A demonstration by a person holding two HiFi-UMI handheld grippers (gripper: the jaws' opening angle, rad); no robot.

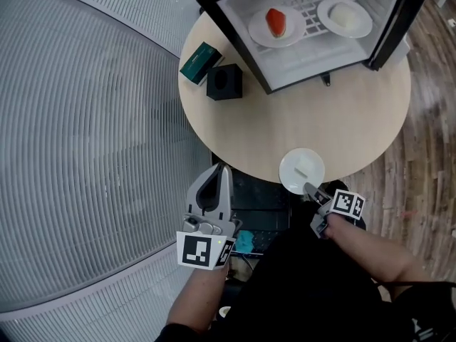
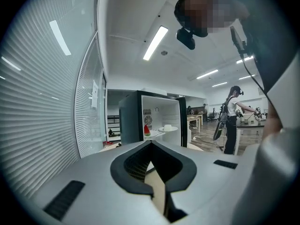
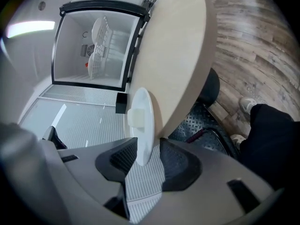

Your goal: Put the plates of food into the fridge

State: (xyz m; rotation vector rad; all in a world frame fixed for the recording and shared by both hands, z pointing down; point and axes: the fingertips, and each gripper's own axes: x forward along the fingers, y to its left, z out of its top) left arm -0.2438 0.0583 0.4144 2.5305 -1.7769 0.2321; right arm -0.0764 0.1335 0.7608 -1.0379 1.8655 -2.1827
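1. The right claw comes in from the lower right on an outstretched forearm. It tilts slightly down and is rolled so that one jaw lies over and one under the rim of the plate.
2. Its jaws are released: they stand apart and straddle the rim, with a slim gap on one side. The white food piece sits just beyond the tips.
3. That plate overhangs the near edge of the table. Well beyond the claw stands the open fridge, holding two more plates.
4. The left claw is off to the right claw's left, close to the body. It points about level and is clenched on nothing.
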